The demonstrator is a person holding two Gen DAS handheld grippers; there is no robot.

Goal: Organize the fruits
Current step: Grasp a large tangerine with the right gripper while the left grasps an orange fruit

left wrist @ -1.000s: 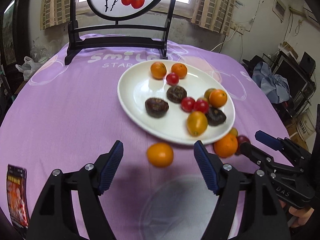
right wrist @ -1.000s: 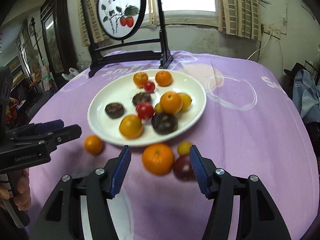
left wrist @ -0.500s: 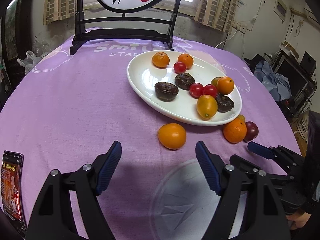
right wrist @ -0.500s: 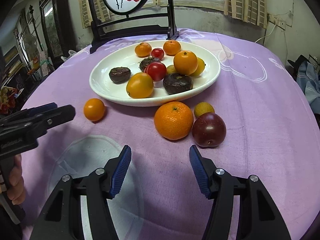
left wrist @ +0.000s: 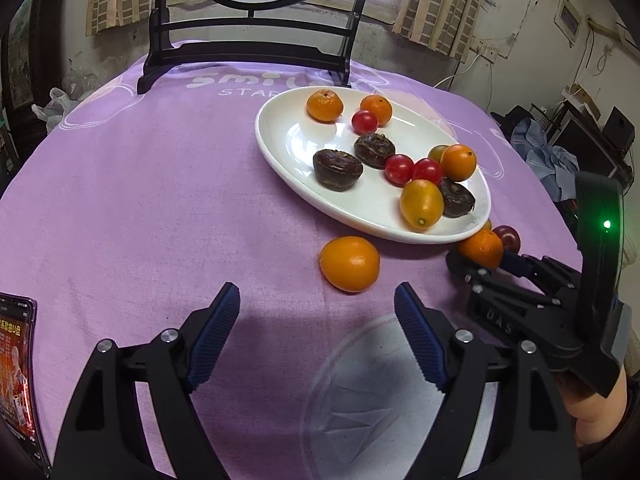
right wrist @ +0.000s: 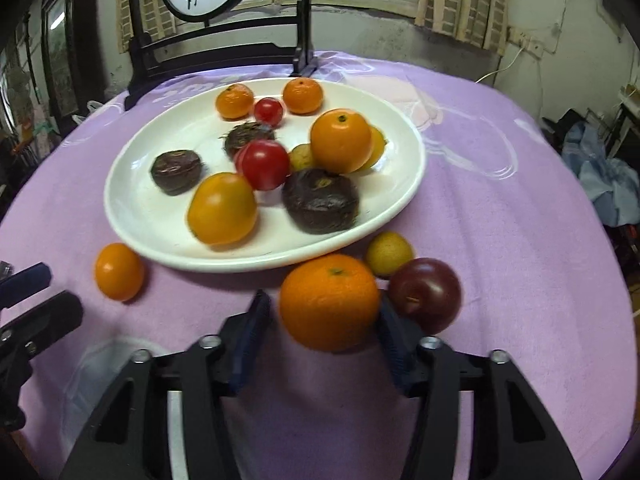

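A white plate (left wrist: 288,148) (right wrist: 132,208) holds several oranges, red tomatoes and dark fruits. A small orange fruit (left wrist: 349,258) (right wrist: 119,271) lies on the purple cloth just ahead of my open, empty left gripper (left wrist: 318,322). My right gripper (right wrist: 320,326) is open with a mandarin (right wrist: 329,302) (left wrist: 481,249) between its fingers, which stand close on both sides; the left pad is a little apart from it. A dark plum (right wrist: 425,294) (left wrist: 507,238) and a small yellow-green fruit (right wrist: 389,253) lie right of it.
A black framed screen stand (left wrist: 248,52) stands at the table's far side. A phone (left wrist: 14,368) lies at the left edge. Clutter and a blue cloth (left wrist: 548,156) sit beyond the table's right edge.
My right gripper has moved forward so the mandarin now sits between its fingers, and they have narrowed. My left gripper has drawn slightly nearer the small orange fruit.
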